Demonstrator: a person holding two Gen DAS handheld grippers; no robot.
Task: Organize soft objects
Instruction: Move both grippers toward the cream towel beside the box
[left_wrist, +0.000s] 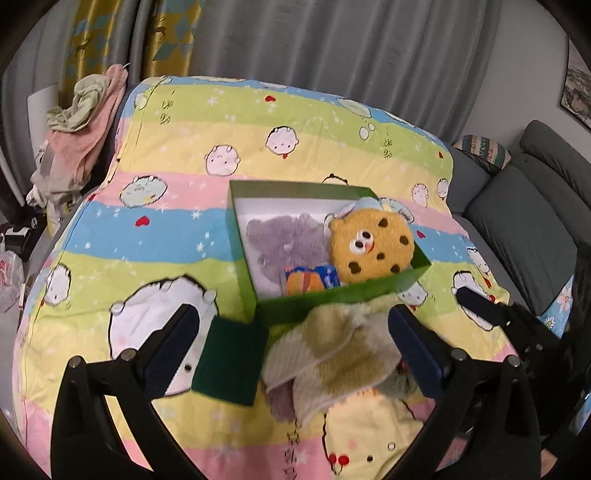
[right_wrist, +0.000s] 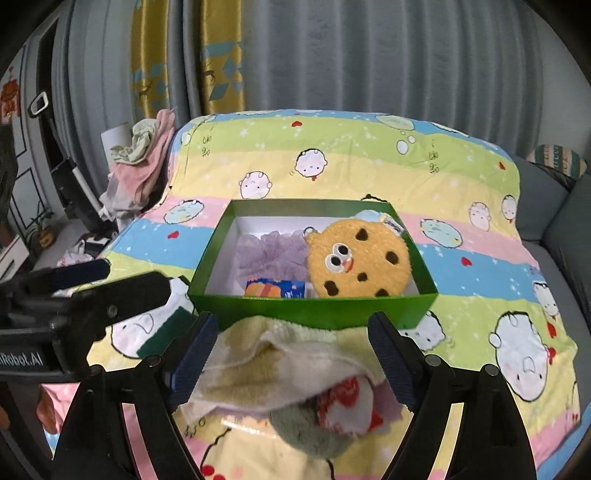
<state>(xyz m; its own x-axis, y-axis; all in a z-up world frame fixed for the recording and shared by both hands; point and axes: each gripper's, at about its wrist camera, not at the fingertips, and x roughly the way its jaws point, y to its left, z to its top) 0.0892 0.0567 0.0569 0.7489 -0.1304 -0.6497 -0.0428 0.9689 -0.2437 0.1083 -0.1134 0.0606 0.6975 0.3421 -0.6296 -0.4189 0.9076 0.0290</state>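
Terry cloth, pale yellow and cream, lies crumpled nearest of all: a towel (right_wrist: 280, 369) heaped on the quilt between the spread jaws of the right gripper (right_wrist: 291, 354). Its navy pads (right_wrist: 194, 356) stand wide on either side of the heap; the left-hand pad sits right at the towel's edge and the other is clear of it, so nothing is gripped. Under the towel's near fold show a grey-green plush piece (right_wrist: 306, 432) and a red-and-white printed cloth (right_wrist: 347, 402).

The left gripper (left_wrist: 291, 343) is fully spread as well and holds nothing. Between its jaws lie a dark green sponge pad (left_wrist: 231, 356) just beside one finger, and the same towel (left_wrist: 332, 354) toward the other.

Just beyond the towel stands an open green cardboard box (right_wrist: 314, 310), its near wall touching the heap. Inside are a cookie-shaped plush with googly eyes (right_wrist: 356, 258) on the right, a lilac fuzzy cloth (right_wrist: 269, 254) on the left, and a small orange-and-blue packet (right_wrist: 275, 288) against the near wall.

All of it rests on a striped cartoon quilt (right_wrist: 369, 162). Farther back a pile of pink and green clothes (right_wrist: 142, 162) lies at the quilt's left corner, before grey curtains (right_wrist: 369, 55).
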